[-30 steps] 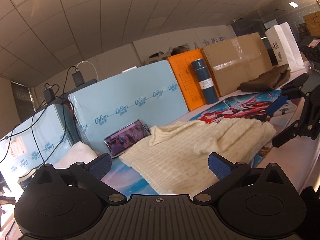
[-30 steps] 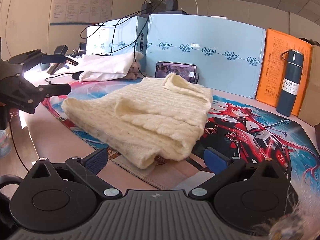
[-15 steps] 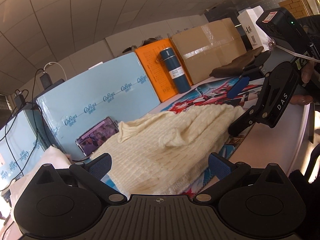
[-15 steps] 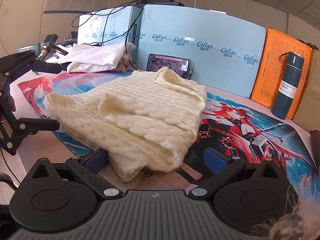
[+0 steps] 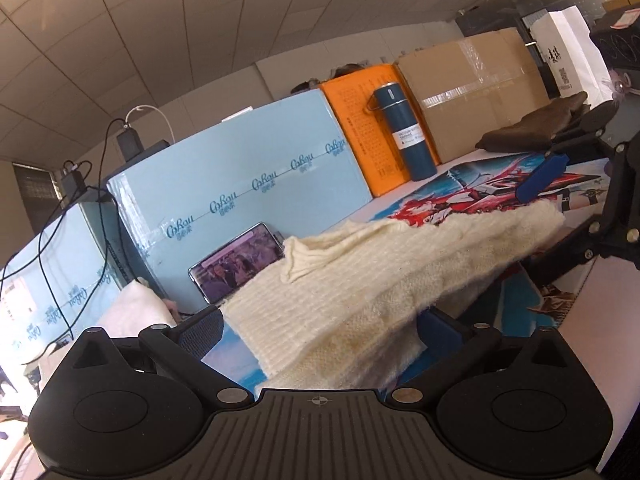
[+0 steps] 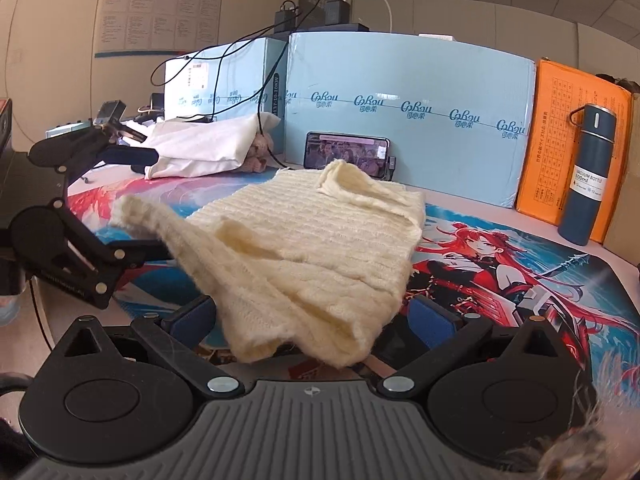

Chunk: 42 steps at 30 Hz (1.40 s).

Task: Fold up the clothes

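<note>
A cream cable-knit sweater (image 6: 320, 232) lies partly folded on a printed anime mat (image 6: 500, 264), collar toward the back. Its near hem sags between the wide-apart blue pads of my right gripper (image 6: 314, 316), which is open. In the left wrist view the sweater (image 5: 360, 280) likewise has its edge between the spread fingers of my left gripper (image 5: 320, 328), also open. Each gripper shows in the other's view: the left gripper (image 6: 152, 204) around the sweater's left corner, the right gripper (image 5: 532, 228) around its right corner.
Light blue boxes (image 6: 400, 80) and an orange box (image 6: 580, 120) wall the back of the table. A phone (image 6: 346, 152) leans there, beside a teal vacuum bottle (image 6: 588, 184). A white cloth (image 6: 200, 148) lies back left, a brown garment (image 5: 532, 128) far right.
Both grippers have moved in on the sweater's near edge, so the hem now lies between their fingers and its corners are raised a little. Both stay open.
</note>
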### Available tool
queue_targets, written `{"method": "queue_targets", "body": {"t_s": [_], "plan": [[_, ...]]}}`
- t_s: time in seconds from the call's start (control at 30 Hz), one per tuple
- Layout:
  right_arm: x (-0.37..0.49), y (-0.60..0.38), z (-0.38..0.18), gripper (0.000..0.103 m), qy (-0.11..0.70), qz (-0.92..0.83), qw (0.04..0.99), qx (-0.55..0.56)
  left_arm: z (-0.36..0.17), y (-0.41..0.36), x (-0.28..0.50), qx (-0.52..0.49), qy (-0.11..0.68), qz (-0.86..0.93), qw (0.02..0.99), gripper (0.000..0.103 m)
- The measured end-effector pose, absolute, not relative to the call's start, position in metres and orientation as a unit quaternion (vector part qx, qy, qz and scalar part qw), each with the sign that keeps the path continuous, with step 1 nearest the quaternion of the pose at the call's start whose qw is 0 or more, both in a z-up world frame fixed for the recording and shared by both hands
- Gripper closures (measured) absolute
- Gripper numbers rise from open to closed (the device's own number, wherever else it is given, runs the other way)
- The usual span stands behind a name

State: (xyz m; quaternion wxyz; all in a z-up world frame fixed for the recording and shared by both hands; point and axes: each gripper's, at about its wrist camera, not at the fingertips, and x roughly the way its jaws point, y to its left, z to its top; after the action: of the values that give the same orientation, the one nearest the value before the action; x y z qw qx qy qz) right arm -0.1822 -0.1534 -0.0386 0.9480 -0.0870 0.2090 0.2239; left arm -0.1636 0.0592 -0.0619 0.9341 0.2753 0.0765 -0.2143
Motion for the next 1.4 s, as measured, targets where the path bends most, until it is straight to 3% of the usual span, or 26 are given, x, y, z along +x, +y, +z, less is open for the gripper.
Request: {"method": "queue_targets", "body": {"t_s": [0.43,0.5,0.53,0.57,0.6,0.7,0.77,1.03,1.4], "plan": [[-0.157,-0.127,-0.036,0.002,0.199,0.197,0.943,-0.183,-0.067,0.079,-0.158,0.315,0.093,-0.215,0.92,0.001],[-0.161,-0.122,-0.037,0.017,0.188,0.21,0.936,-0.211,-0.069,0.078,-0.16,0.325,0.083,-0.23,0.913,0.015],[-0.166,-0.12,-0.038,0.024,0.183,0.22,0.931,-0.226,-0.071,0.078,-0.163,0.332,0.078,-0.242,0.908,0.036],[-0.17,-0.119,-0.039,0.041,0.182,0.229,0.926,-0.236,-0.073,0.078,-0.164,0.329,0.081,-0.253,0.906,0.066],[-0.173,-0.119,-0.04,0.055,0.184,0.237,0.922,-0.244,-0.074,0.079,-0.166,0.326,0.083,-0.264,0.904,0.072],[-0.181,-0.12,-0.043,0.072,0.186,0.247,0.915,-0.259,-0.077,0.081,-0.171,0.317,0.091,-0.285,0.9,0.077],[-0.186,-0.123,-0.044,0.076,0.183,0.246,0.916,-0.259,-0.079,0.083,-0.177,0.309,0.093,-0.293,0.9,0.08],[-0.255,-0.134,-0.017,0.083,0.144,0.335,0.904,-0.222,-0.048,0.111,-0.236,0.237,0.111,-0.357,0.897,0.081],[-0.253,-0.142,0.002,0.087,0.061,0.307,0.934,-0.174,-0.035,0.124,-0.227,0.122,0.028,-0.335,0.934,0.085]]}}
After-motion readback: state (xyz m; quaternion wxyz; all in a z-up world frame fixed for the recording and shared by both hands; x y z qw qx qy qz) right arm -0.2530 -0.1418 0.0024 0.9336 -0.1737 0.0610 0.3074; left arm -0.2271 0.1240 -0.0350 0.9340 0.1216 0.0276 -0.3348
